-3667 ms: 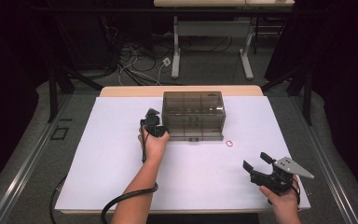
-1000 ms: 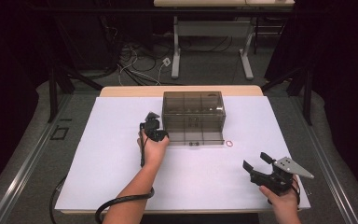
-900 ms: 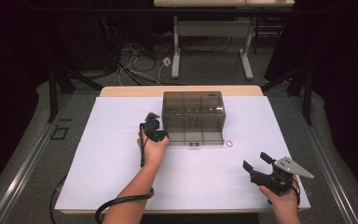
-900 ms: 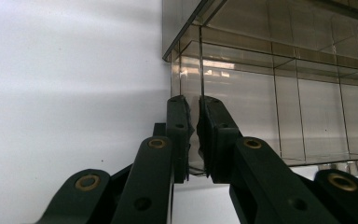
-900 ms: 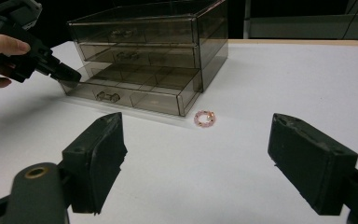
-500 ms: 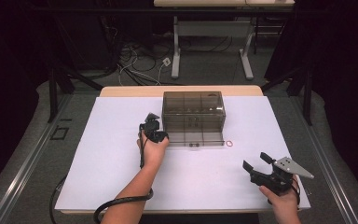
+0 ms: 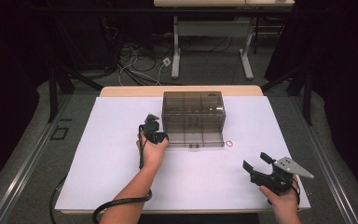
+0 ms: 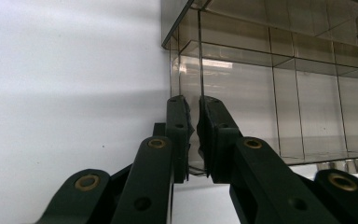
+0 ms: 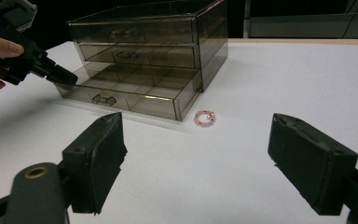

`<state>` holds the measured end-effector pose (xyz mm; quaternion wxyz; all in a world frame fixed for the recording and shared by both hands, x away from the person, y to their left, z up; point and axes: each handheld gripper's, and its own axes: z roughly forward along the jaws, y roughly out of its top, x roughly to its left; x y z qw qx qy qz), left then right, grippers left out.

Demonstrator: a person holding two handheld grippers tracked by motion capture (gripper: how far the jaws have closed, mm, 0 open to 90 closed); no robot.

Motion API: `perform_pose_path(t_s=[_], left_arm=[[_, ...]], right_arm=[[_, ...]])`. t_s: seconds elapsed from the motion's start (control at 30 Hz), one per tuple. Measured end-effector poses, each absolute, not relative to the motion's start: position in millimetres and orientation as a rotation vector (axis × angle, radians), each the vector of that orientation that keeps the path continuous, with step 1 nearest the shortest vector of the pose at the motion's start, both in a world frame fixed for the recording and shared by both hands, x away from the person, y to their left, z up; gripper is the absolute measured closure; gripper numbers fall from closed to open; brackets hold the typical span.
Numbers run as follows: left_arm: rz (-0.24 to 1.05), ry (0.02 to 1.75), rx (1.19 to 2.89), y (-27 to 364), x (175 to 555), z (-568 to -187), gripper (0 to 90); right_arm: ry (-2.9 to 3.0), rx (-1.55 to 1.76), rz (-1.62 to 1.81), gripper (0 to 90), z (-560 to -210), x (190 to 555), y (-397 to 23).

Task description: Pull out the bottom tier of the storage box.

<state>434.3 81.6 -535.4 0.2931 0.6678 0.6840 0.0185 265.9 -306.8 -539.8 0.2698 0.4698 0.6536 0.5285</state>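
Observation:
A smoky see-through drawer cabinet (image 7: pixel 193 105) stands at the back middle of the white table, with its bottom drawer (image 7: pixel 196 139) pulled out toward me. My left gripper (image 7: pixel 162 136) is shut on the left side wall of that drawer (image 8: pixel 200 70), and its tips (image 9: pixel 67 78) sit at the drawer's front left corner. A small pink bead ring (image 7: pixel 230 143) lies on the table just right of the drawer front (image 9: pixel 204 117). My right gripper (image 7: pixel 256 161) stands open and empty near the front right, pointing at the ring (image 9: pixel 200 140).
The white sheet (image 7: pixel 98 154) covers the table, with a wooden strip (image 7: pixel 130 91) along the far edge. The left gripper's cable (image 7: pixel 121 203) loops over the front edge. Table legs and cables are on the floor beyond.
The left gripper's cable has slid a little lower by the front edge. Both grippers, the drawer and the ring have stayed put.

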Motion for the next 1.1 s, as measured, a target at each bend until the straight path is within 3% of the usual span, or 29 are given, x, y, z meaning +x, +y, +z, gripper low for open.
perform_pose_path(t_s=[1.1], left_arm=[[0.004,1.821,1.755,86.1,431.5,-538.4,79.8]], right_arm=[[1.752,1.272,1.432,18.3,-541.1,266.8,-307.0]])
